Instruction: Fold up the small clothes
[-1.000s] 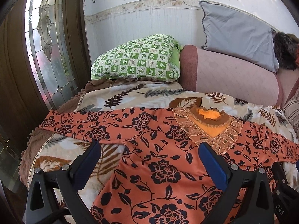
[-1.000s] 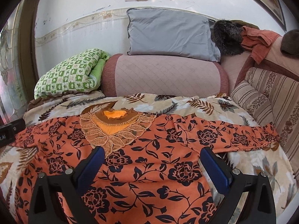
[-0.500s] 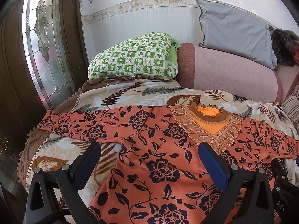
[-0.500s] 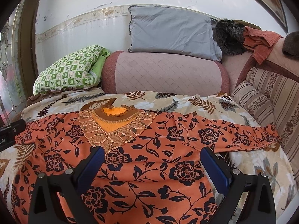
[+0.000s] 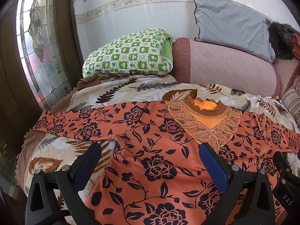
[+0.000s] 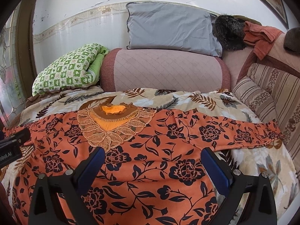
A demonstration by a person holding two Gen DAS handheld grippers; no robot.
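An orange top with black flowers (image 5: 159,159) (image 6: 150,150) lies spread flat on a leaf-print blanket (image 5: 120,91) (image 6: 187,97), lace collar (image 5: 206,121) (image 6: 112,123) toward the wall and both sleeves stretched out sideways. My left gripper (image 5: 150,150) hovers open over the top's left half, near the left armpit. Over the top's right half my right gripper (image 6: 152,154) hovers open as well. Nothing sits between either pair of blue pads. Part of the other gripper's body shows at each view's edge.
A green checked pillow (image 5: 129,54) (image 6: 65,69), a pink bolster (image 5: 225,65) (image 6: 165,71) and a grey pillow (image 5: 230,22) (image 6: 172,30) line the wall. Striped cushions (image 6: 271,97) stand at the right. A glass door (image 5: 37,46) is at the left.
Both grippers have shifted slightly, so the top sits a little lower and nearer in each view. The top itself has not moved and both grippers stay open.
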